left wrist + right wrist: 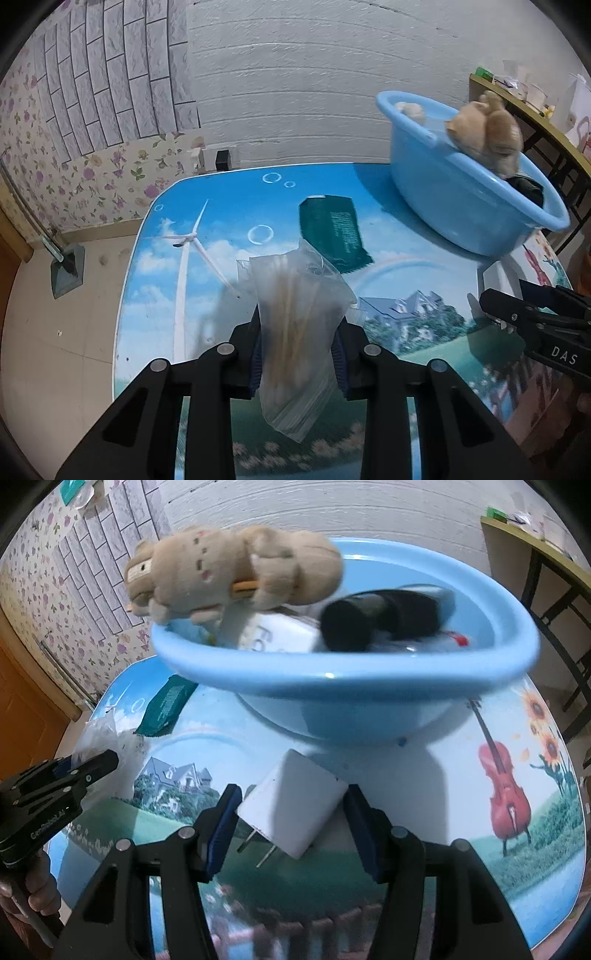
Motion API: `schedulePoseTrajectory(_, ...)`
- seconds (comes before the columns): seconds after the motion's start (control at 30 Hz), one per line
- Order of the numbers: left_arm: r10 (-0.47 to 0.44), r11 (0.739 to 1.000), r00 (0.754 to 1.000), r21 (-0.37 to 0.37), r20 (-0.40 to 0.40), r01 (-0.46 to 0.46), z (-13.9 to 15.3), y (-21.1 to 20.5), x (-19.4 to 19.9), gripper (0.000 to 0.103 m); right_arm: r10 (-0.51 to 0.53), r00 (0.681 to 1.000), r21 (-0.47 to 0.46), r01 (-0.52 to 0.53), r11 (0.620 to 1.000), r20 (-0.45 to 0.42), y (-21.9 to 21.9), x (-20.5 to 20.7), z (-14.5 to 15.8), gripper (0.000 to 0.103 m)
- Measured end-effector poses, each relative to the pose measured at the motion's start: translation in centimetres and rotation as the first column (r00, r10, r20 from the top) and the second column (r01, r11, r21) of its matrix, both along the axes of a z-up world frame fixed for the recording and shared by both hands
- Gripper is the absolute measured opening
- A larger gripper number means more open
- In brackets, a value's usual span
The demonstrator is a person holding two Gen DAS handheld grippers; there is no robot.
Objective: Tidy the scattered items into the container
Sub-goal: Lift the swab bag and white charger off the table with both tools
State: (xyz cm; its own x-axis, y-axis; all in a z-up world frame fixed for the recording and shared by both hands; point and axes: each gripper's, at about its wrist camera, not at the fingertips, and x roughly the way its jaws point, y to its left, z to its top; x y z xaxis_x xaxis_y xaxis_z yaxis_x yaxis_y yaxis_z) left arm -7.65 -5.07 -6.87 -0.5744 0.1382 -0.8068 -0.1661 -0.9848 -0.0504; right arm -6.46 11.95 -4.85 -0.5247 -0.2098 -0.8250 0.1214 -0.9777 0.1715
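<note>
Left gripper (298,363) pinches the bag of cotton swabs (301,334) short of the blue basin (476,210); floppy plastic could slip. Right gripper (291,827), fingers spread, straddles the white charger (291,805) beside that basin, may skid it.

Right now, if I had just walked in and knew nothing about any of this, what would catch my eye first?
Probably the big blue basin at the far side of the picture-printed table, with a tan plush toy blurred above its rim. Next, the left gripper is shut on a clear bag of cotton swabs. A white charger plug sits between the fingers of the right gripper.
</note>
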Motion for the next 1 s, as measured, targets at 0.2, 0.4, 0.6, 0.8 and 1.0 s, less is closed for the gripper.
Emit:
schedulePoseTrajectory(0.2,-0.005,1.000,1.000,0.008,-0.002,0.005,0.6,1.1,1.6,0.029,0.024,0.999,-0.015,-0.025,1.000,-0.020,0.9,1.0,0.3,0.056)
schedulePoseTrajectory(0.4,-0.011,1.000,1.000,0.012,-0.005,0.011,1.2,2.0,3.0,0.029,0.053,0.998,-0.043,-0.054,0.998,-0.034,2.7,2.4,0.6,0.056)
schedulePoseTrajectory(0.6,-0.007,1.000,1.000,0.011,-0.007,0.007,1.6,2.5,4.2,0.029,0.051,0.997,-0.061,-0.054,0.997,-0.049,4.7,3.5,0.8,0.056)
schedulePoseTrajectory(0.8,-0.001,1.000,1.000,0.005,-0.006,0.001,1.9,2.6,5.0,0.029,0.036,0.998,-0.074,-0.040,0.996,-0.054,6.1,4.1,0.9,0.056)
schedulePoseTrajectory(1.0,0.014,1.000,1.000,0.001,-0.011,-0.014,1.9,2.1,5.3,0.029,0.034,0.998,-0.077,-0.038,0.996,-0.054,6.3,4.2,0.6,0.056)
